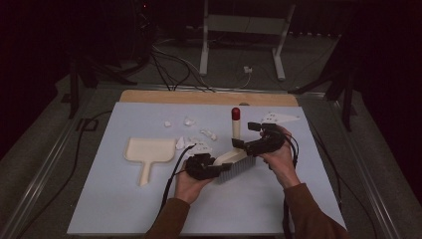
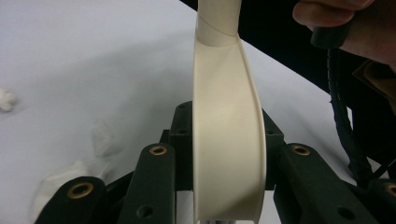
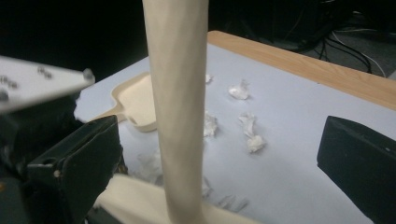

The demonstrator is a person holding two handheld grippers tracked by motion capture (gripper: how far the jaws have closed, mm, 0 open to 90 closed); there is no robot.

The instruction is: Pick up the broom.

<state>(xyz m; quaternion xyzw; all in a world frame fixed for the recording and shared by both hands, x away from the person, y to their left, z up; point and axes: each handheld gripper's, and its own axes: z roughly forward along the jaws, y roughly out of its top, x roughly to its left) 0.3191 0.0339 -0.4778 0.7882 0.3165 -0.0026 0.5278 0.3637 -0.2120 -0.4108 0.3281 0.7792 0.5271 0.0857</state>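
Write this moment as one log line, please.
left gripper: shut on brush head | right gripper: open around handle | dustpan, paper scraps: untouched

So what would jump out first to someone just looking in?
The brush at mid-table, its red-tipped handle standing up: the left claw grips its head, and the open right claw flanks the handle. Next, white paper scraps behind it and the dustpan to its left.

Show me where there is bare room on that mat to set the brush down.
The mat is bare along its near edge, below the dustpan, and down its left margin. The right margin beside the right gripper is also free. The middle is crowded: paper scraps lie between the dustpan and the brush.
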